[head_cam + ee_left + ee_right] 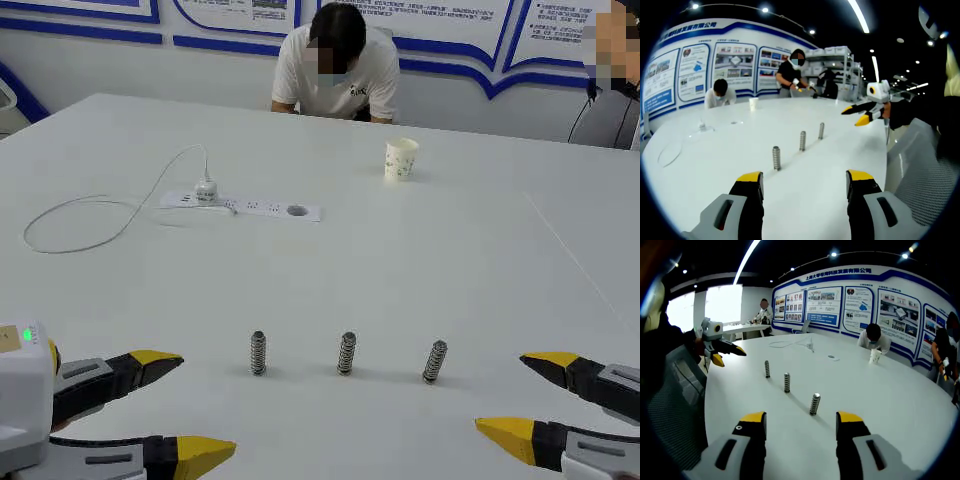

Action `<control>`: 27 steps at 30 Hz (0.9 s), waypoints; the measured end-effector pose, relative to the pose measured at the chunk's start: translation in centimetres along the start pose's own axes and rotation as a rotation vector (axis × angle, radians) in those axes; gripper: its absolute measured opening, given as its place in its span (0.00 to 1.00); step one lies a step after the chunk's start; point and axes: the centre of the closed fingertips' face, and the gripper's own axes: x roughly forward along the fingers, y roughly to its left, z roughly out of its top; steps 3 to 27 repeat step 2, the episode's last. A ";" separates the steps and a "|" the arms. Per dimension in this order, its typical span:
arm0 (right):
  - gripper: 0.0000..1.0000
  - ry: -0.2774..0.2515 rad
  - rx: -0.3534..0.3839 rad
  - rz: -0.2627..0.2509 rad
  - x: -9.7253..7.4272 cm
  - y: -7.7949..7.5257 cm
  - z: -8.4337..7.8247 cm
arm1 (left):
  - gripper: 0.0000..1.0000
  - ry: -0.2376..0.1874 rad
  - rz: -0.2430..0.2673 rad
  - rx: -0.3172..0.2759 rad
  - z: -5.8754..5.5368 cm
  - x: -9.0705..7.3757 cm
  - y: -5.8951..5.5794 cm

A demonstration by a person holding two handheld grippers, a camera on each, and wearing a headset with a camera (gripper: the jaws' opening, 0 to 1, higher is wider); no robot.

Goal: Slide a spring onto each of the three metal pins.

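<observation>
Three upright metal pins stand in a row on the white table, each with a spring around it: the left spring (258, 352), the middle spring (346, 353) and the right spring (434, 361). The same row appears in the left gripper view (776, 158) and the right gripper view (814, 404). My left gripper (190, 408) is open at the near left, its yellow-tipped jaws apart and holding nothing. At the near right my right gripper (530, 395) is open too, with nothing between its jaws. Both sit well clear of the row.
A white power strip (245, 206) with a plugged charger and looping cable (80, 220) lies mid-table. A paper cup (401, 159) stands farther back. A person in a white shirt (335, 70) sits at the far edge; another person is at the right.
</observation>
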 end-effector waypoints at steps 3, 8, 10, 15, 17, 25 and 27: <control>0.57 0.001 0.001 -0.002 0.0 0.0 0.0 | 0.68 0.001 -0.001 0.000 0.0 0.0 0.0; 0.57 0.001 0.001 -0.002 0.0 0.0 0.0 | 0.68 0.001 -0.001 0.000 0.0 0.0 0.0; 0.57 0.001 0.001 -0.002 0.0 0.0 0.0 | 0.68 0.001 -0.001 0.000 0.0 0.0 0.0; 0.57 0.001 0.001 -0.002 0.0 0.0 0.0 | 0.68 0.001 -0.001 0.000 0.0 0.0 0.0; 0.57 0.001 0.001 -0.002 0.0 0.0 0.0 | 0.68 0.001 -0.001 0.000 0.0 0.0 0.0; 0.57 0.001 0.001 -0.002 0.0 0.0 0.0 | 0.68 0.001 -0.001 0.000 0.0 0.0 0.0; 0.57 0.001 0.001 -0.002 0.0 0.0 0.0 | 0.68 0.001 -0.001 0.000 0.0 0.0 0.0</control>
